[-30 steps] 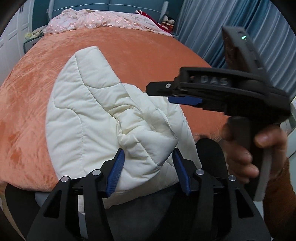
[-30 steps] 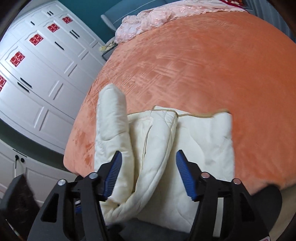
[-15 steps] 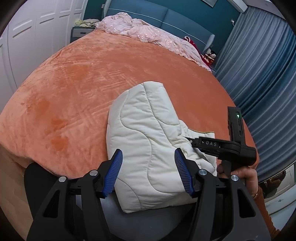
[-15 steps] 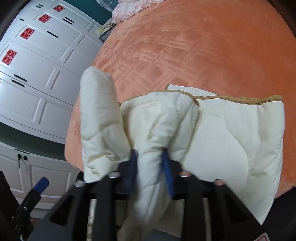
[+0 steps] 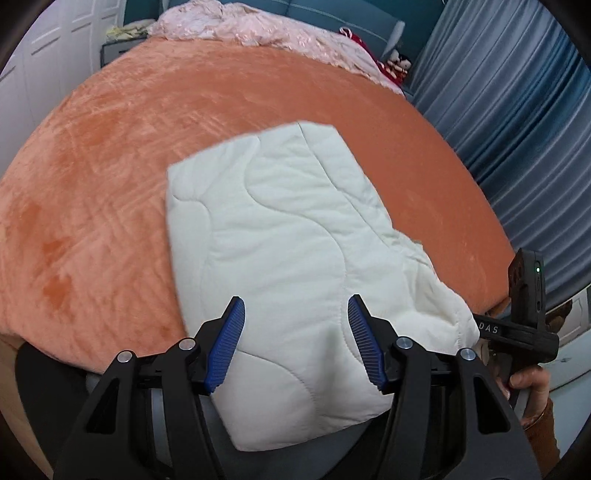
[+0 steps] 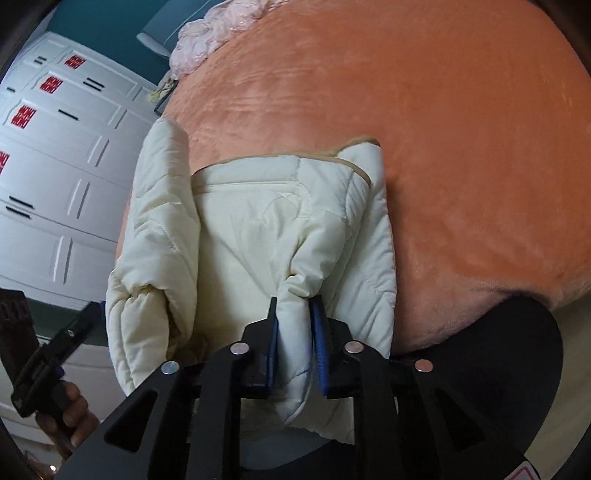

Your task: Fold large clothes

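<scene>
The cream quilted jacket [image 5: 280, 236] lies on the orange bed [image 5: 110, 147], directly ahead of both claws and hanging over the near edge. The right claw [image 6: 295, 328] pinches a padded fold of the jacket between its blue pads, and its jaws are easing apart at this moment with the fold between them. The left claw [image 5: 295, 339] stands released, its blue pads spread on either side of the jacket's near part without pressing it. To the right of the left claw, the other claw's black handle reads "DAS" (white letters), with a green light above. Left of the right claw stand white wardrobe doors [image 6: 55, 166] bearing red paper stickers. Beyond the jacket, a pink blanket [image 5: 258, 26] lies bunched at the bed's far end.
</scene>
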Available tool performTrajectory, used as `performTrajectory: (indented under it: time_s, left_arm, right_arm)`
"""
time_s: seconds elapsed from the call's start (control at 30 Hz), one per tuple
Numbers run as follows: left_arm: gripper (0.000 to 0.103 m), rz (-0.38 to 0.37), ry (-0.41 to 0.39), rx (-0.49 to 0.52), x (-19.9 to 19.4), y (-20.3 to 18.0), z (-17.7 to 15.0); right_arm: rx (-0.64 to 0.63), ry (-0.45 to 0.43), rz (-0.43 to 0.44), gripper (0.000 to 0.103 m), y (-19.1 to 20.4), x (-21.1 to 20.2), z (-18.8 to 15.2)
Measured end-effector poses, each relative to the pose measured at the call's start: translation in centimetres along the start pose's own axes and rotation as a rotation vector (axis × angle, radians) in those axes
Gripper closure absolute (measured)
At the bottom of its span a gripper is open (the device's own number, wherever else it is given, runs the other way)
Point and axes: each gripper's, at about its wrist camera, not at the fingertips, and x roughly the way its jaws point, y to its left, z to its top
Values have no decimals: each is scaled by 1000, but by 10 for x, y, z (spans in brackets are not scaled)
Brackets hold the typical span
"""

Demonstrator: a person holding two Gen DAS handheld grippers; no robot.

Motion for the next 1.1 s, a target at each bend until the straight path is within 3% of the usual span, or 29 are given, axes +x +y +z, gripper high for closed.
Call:
performTrajectory:
  time_s: [0.07,0.17,0.2,0.23,0.33,0.43,0.47,0.5,0.53,0.57,0.63,0.73,0.77,0.83,0.9,1.0,1.1]
  left_arm:
    - [48,3,18,0,6,-6,-2]
    - [47,23,-38,27,-8,-9,-3]
    - [47,37,-49,32,-12,-7,-4]
    - [47,43,-52,30,-14,-4,-3]
    - [47,57,-52,1,-18,9,-3]
    - [47,67,-62,-44,-25,23,-3]
    - [47,70,-68,-51,-28,27,-2]
    - [47,79,-76,-55,-32,30,-2]
    - [47,87,-85,-57,-36,33,-1]
    - [47,94,-95,-59,-40,36,1]
    - [47,99,-111,-73,-47,41,4]
    - [48,88,-137,-90,-57,48,11]
    - [48,74,-143,-94,-59,48,14]
    - [48,39,-151,-94,-60,45,20]
    - [48,-4,-142,-75,-52,31,25]
    - [48,-51,-94,-18,-25,1,29]
    - [48,-48,-55,57,5,-33,25]
  right_arm:
    - [-14,-41,-10,77,13,-16,5]
    - [-118,-200,-55,47,47,-53,16]
    - [-139,-235,-46,39,58,-59,22]
    - [-168,-246,-21,39,72,-60,30]
    - [-225,-159,37,39,107,-27,60]
    - [-219,-50,16,39,130,24,88]
    - [-200,12,26,42,135,44,96]
    - [-178,59,50,62,139,58,100]
    - [-169,95,75,92,142,69,100]
    - [-183,117,82,92,147,73,98]
    - [-259,59,119,97,158,53,81]
    - [-296,-51,215,98,149,-14,45]
    - [-299,-104,204,98,137,-40,30]
    - [-298,-183,73,98,111,-71,4]
    - [-235,-174,-46,98,73,-72,-11]
    - [-105,-137,-119,98,22,-51,-17]
    - [-72,-149,-173,98,5,-30,-16]
